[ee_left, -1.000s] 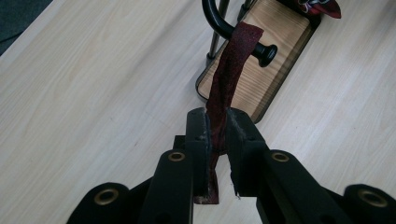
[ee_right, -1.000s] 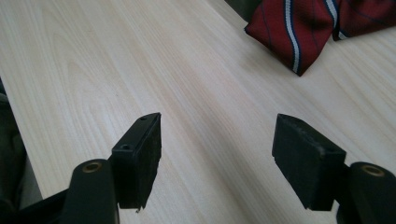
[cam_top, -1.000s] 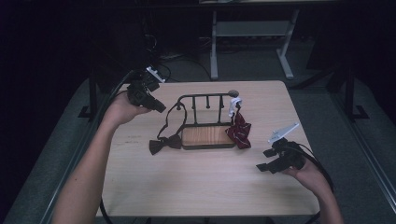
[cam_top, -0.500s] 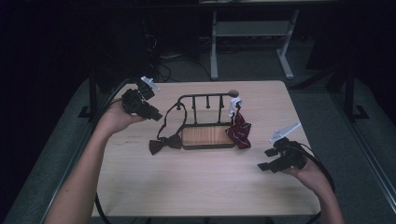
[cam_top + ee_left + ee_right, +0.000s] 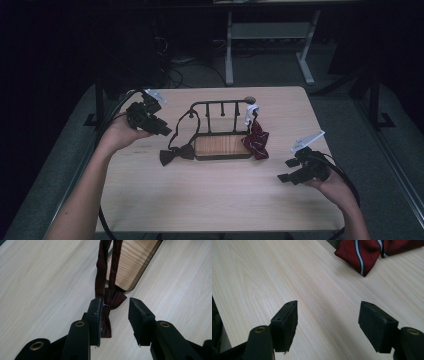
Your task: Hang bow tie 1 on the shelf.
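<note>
A black metal rack [image 5: 220, 104] with a wooden base [image 5: 222, 146] stands mid-table. A dark bow tie [image 5: 177, 154] lies at its left; the strap [image 5: 192, 117] loops up over the rack's left end. A red striped tie [image 5: 256, 140] hangs at the right end. My left gripper [image 5: 163, 131] hovers left of the rack. Its jaws have just been opening and grip nothing. In the left gripper view the gripper [image 5: 115, 302] stands over the bow tie [image 5: 113, 298] without pressing on it. My right gripper [image 5: 287, 170] is wide open [image 5: 328, 308] over bare table, with the striped tie [image 5: 362, 255] ahead.
The light wooden table [image 5: 210, 200] ends near my forearms at the front. Dark floor and a white table frame [image 5: 270, 30] lie behind it. Cables trail from both grippers off the table's sides.
My left gripper has drawn back from the rack's left end, toward the left and lower, and its jaws stand wider. The right hand has kept still.
</note>
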Available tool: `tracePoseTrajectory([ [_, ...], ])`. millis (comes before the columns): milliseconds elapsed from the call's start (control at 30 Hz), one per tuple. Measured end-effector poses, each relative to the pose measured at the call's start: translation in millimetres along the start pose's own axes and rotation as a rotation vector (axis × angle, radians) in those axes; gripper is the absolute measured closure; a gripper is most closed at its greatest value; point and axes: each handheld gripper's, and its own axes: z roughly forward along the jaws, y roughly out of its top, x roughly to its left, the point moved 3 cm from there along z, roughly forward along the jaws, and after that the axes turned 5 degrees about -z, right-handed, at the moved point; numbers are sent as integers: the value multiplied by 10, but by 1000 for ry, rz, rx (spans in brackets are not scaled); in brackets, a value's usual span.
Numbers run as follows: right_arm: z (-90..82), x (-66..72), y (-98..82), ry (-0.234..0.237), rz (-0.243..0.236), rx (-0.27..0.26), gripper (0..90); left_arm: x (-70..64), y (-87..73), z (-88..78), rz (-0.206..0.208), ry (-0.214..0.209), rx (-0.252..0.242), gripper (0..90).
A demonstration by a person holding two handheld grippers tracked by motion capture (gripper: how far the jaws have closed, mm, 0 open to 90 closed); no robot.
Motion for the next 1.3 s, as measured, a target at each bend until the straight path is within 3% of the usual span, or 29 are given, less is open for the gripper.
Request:
tracePoseTrajectory([
  [200, -2, -16, -15, -1, 3, -1, 314, -23, -66, -17, -9, -6, -24, 610],
  [1300, 6, -31, -40, 1, 16, 5, 313, -219, -461, 112, 11, -9, 0, 543],
])
